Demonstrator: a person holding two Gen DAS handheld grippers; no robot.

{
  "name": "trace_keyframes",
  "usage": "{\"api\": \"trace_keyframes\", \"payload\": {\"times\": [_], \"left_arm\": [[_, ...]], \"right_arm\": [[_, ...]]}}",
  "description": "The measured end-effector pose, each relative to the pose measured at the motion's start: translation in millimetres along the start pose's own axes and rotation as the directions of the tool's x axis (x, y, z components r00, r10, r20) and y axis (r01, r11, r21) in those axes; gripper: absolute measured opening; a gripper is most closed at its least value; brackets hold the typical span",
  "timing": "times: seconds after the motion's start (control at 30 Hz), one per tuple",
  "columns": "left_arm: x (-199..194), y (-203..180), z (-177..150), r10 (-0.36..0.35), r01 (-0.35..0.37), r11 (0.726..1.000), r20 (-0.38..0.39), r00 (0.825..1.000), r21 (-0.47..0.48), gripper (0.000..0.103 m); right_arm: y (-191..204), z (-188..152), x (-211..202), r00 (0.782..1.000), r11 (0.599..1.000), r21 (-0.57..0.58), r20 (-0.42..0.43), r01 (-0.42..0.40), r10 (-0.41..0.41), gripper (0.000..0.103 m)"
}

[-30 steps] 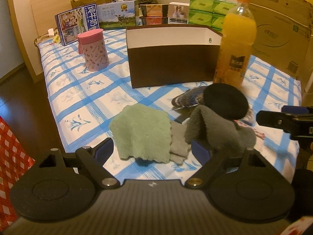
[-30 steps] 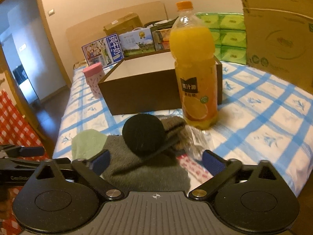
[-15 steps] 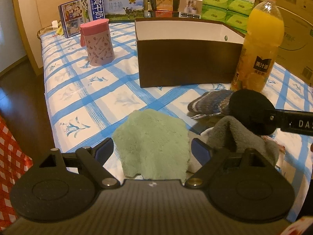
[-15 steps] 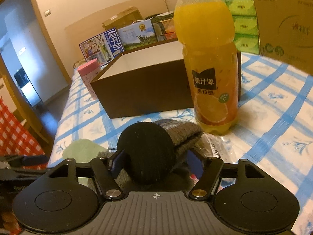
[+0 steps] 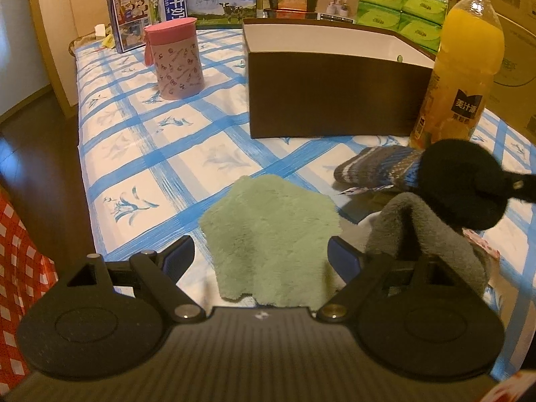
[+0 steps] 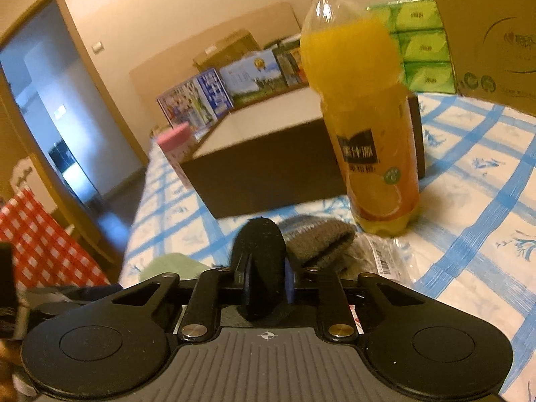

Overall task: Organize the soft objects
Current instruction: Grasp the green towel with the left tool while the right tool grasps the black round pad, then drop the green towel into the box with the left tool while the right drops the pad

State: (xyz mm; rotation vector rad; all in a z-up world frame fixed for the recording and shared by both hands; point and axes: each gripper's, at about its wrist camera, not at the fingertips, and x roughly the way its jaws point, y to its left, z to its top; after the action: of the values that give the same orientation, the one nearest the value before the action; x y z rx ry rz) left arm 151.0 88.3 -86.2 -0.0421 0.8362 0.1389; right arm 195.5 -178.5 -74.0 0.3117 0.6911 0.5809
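The right gripper [image 6: 264,284] is closing on the black puff [image 6: 259,261], squeezing it thin, just ahead of the grey cloth [image 5: 428,231]. The left gripper [image 5: 261,261] is spread wide, with the green cloth [image 5: 271,231] lying between its fingers on the bed [image 5: 134,154]. A brown box [image 5: 335,93] stands farther ahead.

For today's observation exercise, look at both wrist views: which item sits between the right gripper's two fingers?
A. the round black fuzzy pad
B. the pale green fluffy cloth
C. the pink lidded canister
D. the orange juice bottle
A: in the right wrist view the round black fuzzy pad is squeezed narrow between the closing jaws of the right gripper, while the pale green fluffy cloth lies flat on the blue-checked tablecloth.
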Motion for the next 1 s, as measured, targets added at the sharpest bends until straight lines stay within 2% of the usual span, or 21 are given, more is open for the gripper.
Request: {"api": "trace_keyframes", "payload": {"times": [0.13, 0.37, 0.43, 0.53, 0.57, 0.6, 0.67, 1.0], "left_arm": [[7.2, 5.8, 0.1, -0.001, 0.000, 1.000, -0.009, 1.000, -0.027, 0.086], [28.6, 10.2, -1.6, -0.036, 0.034, 0.997, -0.028, 0.999, -0.070, 0.084], [32.9, 10.5, -1.8, -0.061, 0.059, 0.995, -0.032, 0.998, -0.080, 0.072], [33.0, 11.0, -1.6, -0.109, 0.107, 0.990, -0.022, 0.994, -0.091, 0.046], [31.8, 11.5, -1.4, -0.130, 0.128, 0.988, -0.017, 0.991, -0.089, 0.032], [30.1, 11.9, -1.2, -0.150, 0.148, 0.985, -0.014, 0.989, -0.090, 0.022], [24.0, 14.5, 0.0, -0.163, 0.163, 0.982, 0.000, 0.987, -0.098, 0.014], [-38.3, 38.7, 33.0, -0.144, 0.153, 0.986, 0.126, 0.981, -0.060, 0.010]], "right_arm": [[2.3, 6.3, -19.3, 0.998, 1.000, 0.016, 0.059, -0.014, 0.013, 0.012], [-7.7, 15.5, -39.6, 0.992, 0.998, 0.024, 0.113, 0.055, -0.058, 0.011], [-15.2, 16.0, -41.3, 0.992, 0.997, 0.043, 0.105, 0.071, -0.075, 0.011], [-26.6, 14.6, -43.0, 0.991, 0.993, 0.072, 0.086, 0.095, -0.101, 0.011], [-31.2, 13.7, -43.4, 0.991, 0.991, 0.086, 0.081, 0.100, -0.107, 0.011], [-35.3, 13.2, -45.4, 0.991, 0.990, 0.099, 0.078, 0.103, -0.111, 0.011], [-42.8, 12.4, -48.9, 0.991, 0.987, 0.120, 0.072, 0.108, -0.117, 0.011], [-64.9, 23.5, -70.9, 0.991, 0.985, 0.153, 0.092, 0.086, -0.101, 0.011]]}}
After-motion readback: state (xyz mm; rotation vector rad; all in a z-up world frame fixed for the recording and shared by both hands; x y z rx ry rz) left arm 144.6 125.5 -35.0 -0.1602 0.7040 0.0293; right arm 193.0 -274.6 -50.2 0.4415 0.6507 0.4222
